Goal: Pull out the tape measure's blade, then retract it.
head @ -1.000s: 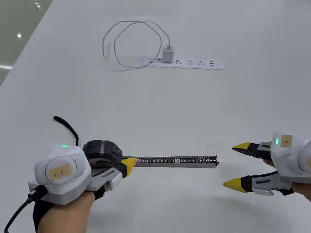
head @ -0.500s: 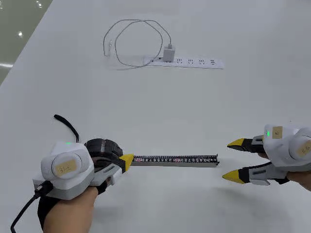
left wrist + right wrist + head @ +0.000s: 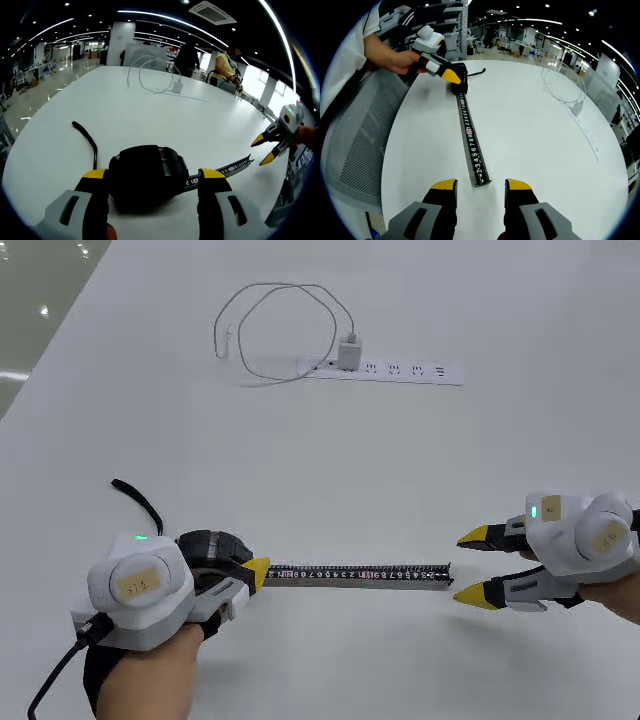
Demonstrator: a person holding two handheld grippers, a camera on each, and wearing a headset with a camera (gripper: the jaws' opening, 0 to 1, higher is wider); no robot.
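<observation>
Got the blade [image 3: 360, 573] out
My left gripper's [image 3: 153, 175] fingers [image 3: 95, 175] clamp the tape measure [image 3: 212, 546]; right gripper's [image 3: 481, 185] fingers [image 3: 518, 185] gape wide, just short of the blade's tip.

From the head we look down and forward over the white surface [image 3: 400, 470], a little way off. The left gripper view sits low and very close behind the tape measure [image 3: 145, 172], facing along its blade [image 3: 226, 169]. The right gripper view faces back from the blade's far end. We see the blade in all three.
</observation>
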